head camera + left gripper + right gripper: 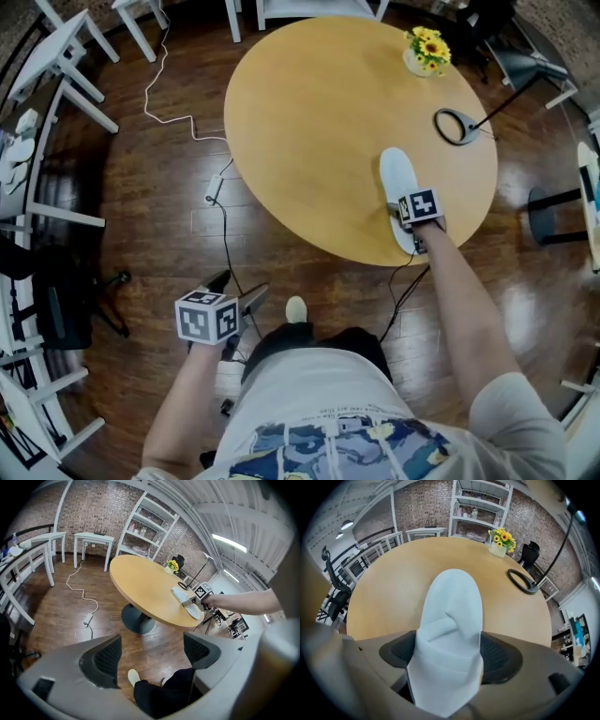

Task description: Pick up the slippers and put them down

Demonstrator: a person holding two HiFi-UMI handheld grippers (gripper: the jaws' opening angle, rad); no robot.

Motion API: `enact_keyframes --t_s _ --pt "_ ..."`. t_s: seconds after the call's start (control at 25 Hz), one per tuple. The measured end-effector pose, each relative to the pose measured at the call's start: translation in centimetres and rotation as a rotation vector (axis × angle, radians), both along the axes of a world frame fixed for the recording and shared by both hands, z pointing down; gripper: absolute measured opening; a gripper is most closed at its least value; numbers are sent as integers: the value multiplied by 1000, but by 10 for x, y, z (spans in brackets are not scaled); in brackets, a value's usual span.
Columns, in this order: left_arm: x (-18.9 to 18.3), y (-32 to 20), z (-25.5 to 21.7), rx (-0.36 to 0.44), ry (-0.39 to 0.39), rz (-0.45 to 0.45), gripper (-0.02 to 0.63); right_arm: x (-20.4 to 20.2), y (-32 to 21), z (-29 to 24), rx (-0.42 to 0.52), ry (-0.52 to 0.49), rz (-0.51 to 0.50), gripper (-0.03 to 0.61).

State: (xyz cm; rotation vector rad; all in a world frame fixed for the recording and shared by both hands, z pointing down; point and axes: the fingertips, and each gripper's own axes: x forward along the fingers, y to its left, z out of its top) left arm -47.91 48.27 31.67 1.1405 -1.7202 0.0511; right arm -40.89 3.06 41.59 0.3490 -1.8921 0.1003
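Observation:
One white slipper (397,178) lies on the round wooden table (309,122) near its front right edge, toe pointing away from me. My right gripper (403,225) is shut on its heel end. In the right gripper view the slipper (450,620) fills the gap between the jaws of the right gripper (449,660) and is pinched into a fold. My left gripper (236,289) hangs low over the wooden floor, left of my legs, open and with nothing in it. In the left gripper view the left gripper (150,656) frames the floor, and the slipper (184,603) shows far off on the table (140,581).
A pot of yellow flowers (428,49) and a lamp's black ring base (455,125) stand at the table's far right. A white cable (169,103) runs over the floor to the left. White tables (66,56) line the left side. A white shoe (296,308) shows below me.

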Motion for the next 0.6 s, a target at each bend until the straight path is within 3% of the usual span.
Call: enact_keyframes --t_s 0.36,0.6 --pt "2 -27 -11 35 8 93 415 5 13 -54 11 -58 5 436" --pt "35 -85 -34 92 -5 258 415 59 7 -116 19 -106 47 436"
